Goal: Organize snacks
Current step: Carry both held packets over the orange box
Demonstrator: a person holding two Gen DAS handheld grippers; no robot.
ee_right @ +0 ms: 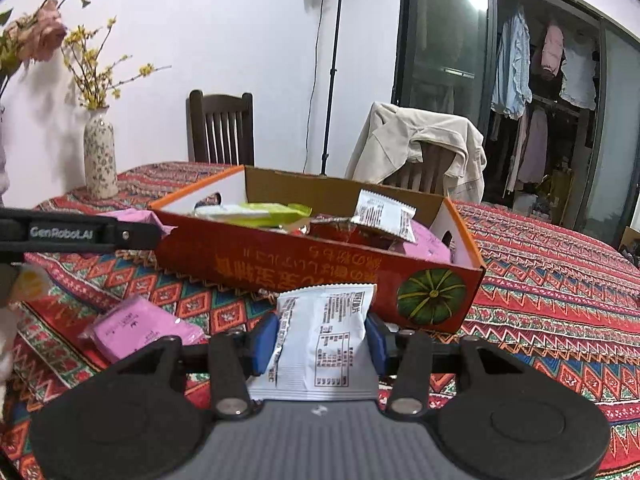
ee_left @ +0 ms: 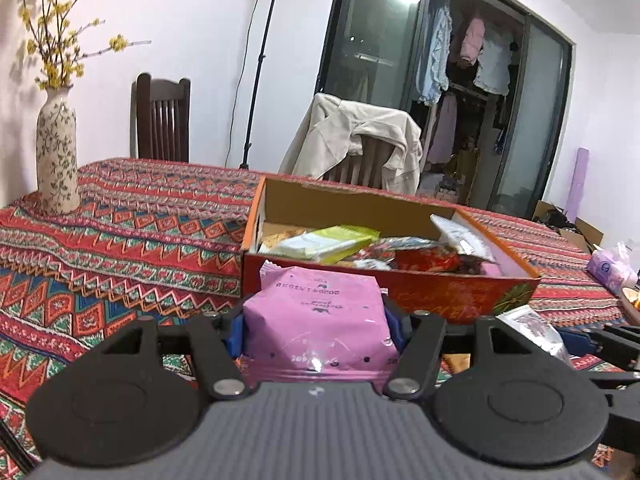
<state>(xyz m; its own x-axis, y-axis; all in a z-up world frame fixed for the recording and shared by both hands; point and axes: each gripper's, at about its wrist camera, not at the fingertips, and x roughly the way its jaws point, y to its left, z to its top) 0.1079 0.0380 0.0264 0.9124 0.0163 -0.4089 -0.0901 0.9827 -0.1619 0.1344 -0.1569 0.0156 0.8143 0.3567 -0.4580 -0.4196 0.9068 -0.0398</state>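
An orange-red cardboard box (ee_left: 440, 292) with several snack packets in it stands on the patterned tablecloth; it also shows in the right wrist view (ee_right: 280, 264). My left gripper (ee_left: 314, 320) is shut on a pink snack packet (ee_left: 320, 320), held just in front of the box's near wall. My right gripper (ee_right: 322, 338) is shut on a white snack packet (ee_right: 324, 340), held in front of the box's long side. The left gripper (ee_right: 80, 234) also shows at the left of the right wrist view. Another pink packet (ee_right: 136, 328) lies on the cloth.
A flowered vase (ee_left: 56, 156) with yellow branches stands at the table's far left. Two chairs (ee_left: 164, 120) stand behind the table, one draped with a beige jacket (ee_left: 360, 140). A tissue pack (ee_left: 612, 268) lies at the right edge. A silver packet (ee_left: 536, 328) lies near the box.
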